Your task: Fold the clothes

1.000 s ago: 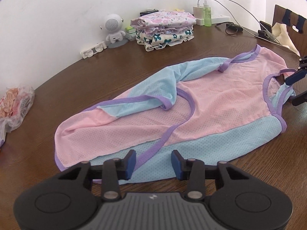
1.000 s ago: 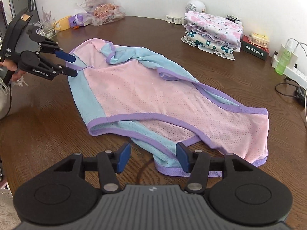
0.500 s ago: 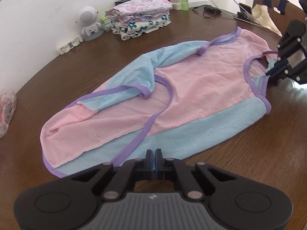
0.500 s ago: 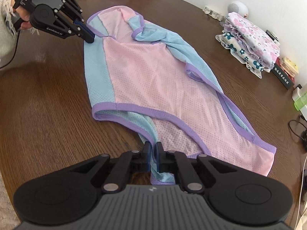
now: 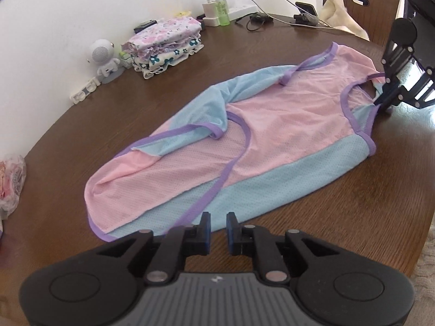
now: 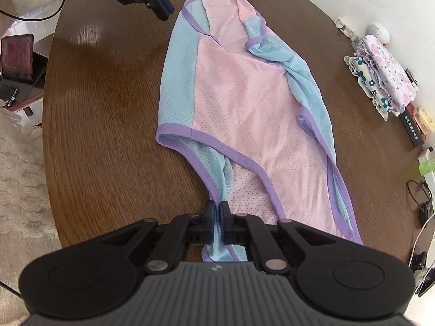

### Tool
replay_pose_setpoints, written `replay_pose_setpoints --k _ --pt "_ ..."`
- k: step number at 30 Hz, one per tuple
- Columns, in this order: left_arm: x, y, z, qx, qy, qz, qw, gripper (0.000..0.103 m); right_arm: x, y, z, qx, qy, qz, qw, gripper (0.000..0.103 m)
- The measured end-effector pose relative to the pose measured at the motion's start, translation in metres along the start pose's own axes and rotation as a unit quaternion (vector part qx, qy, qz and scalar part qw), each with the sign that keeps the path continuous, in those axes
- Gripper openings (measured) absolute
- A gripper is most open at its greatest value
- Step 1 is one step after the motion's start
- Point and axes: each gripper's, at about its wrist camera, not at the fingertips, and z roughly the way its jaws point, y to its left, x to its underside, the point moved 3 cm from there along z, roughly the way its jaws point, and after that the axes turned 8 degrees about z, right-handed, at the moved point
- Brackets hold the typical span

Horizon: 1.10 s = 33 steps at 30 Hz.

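Note:
A pink and light-blue mesh garment [image 5: 285, 125] with purple trim lies spread on the brown wooden table [image 5: 353, 203]. My left gripper [image 5: 217, 217] hovers just short of its hem. Its jaws are opening, and only table wood shows between the blue pads. From the right wrist view, the left gripper [image 6: 161, 8] sits beside the garment's [image 6: 239, 89] far corner, apart from it. My right gripper [image 6: 217, 206] is shut on the bunched blue and purple strap at the near end. In the left wrist view the right gripper [image 5: 379, 102] pinches that end at the far right.
A stack of folded floral clothes [image 5: 165, 43] sits by the wall beside a small white speaker figure [image 5: 104, 57]. A power strip, a green bottle [image 5: 223, 13] and cables lie at the back. A chair [image 5: 361, 0] stands behind. A tablet [image 6: 19, 59] is off the table's edge [image 6: 54, 163].
Both pairs of jaws closed from open. The right one stays pinched on the strap and has rolled. The left one has parted again and drawn back from the hem.

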Motion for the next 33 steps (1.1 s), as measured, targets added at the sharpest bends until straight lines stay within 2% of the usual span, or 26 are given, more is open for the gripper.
replay_pose_setpoints --k 1,3,6,8,9,11,14,16,20,22,27,33 --pt "-0.001 0.002 0.002 -0.005 0.002 0.001 1.0 0.023 0.005 0.0 -0.001 0.005 0.002 0.003 1.0 0.003" --pt "-0.002 0.004 0.007 -0.002 0.005 0.01 0.9999 0.027 0.015 -0.001 -0.002 0.014 0.006 0.008 1.0 0.003" --pt "-0.003 0.004 0.018 0.028 0.01 0.016 0.9994 0.032 0.032 -0.016 -0.004 0.026 0.01 0.047 0.999 0.004" --pt "-0.003 0.002 0.025 0.039 0.014 0.023 0.9989 0.032 0.038 -0.027 -0.011 0.011 -0.003 0.102 0.995 0.014" --pt "-0.003 0.001 0.028 0.045 0.015 0.029 0.9984 0.032 0.038 -0.029 -0.018 -0.007 -0.027 0.13 0.991 0.023" --pt "-0.003 0.0 0.029 0.056 0.012 0.033 0.9978 0.029 0.032 -0.023 -0.029 -0.045 -0.067 0.158 0.984 0.035" --pt "-0.004 0.0 0.03 0.066 0.013 0.033 0.9972 0.027 0.018 -0.011 -0.036 -0.081 -0.108 0.179 0.975 0.037" --pt "-0.005 0.001 0.03 0.077 0.014 0.031 0.9964 0.021 0.007 -0.002 -0.029 -0.081 -0.11 0.175 0.975 0.037" --pt "-0.006 -0.003 0.029 0.091 0.017 0.035 0.995 0.009 -0.007 0.016 -0.007 -0.069 -0.085 0.142 0.984 0.037" --pt "-0.006 -0.005 0.028 0.094 0.024 0.04 0.9945 0.005 -0.01 0.021 0.003 -0.063 -0.07 0.127 0.987 0.036" --pt "-0.008 -0.012 0.025 0.092 0.037 0.056 0.9934 0.0 -0.011 0.025 0.006 -0.065 -0.049 0.105 0.991 0.004" --pt "-0.004 -0.036 0.012 0.087 0.056 0.078 0.9915 0.0 -0.008 0.037 0.001 -0.074 -0.019 0.054 0.996 0.001"
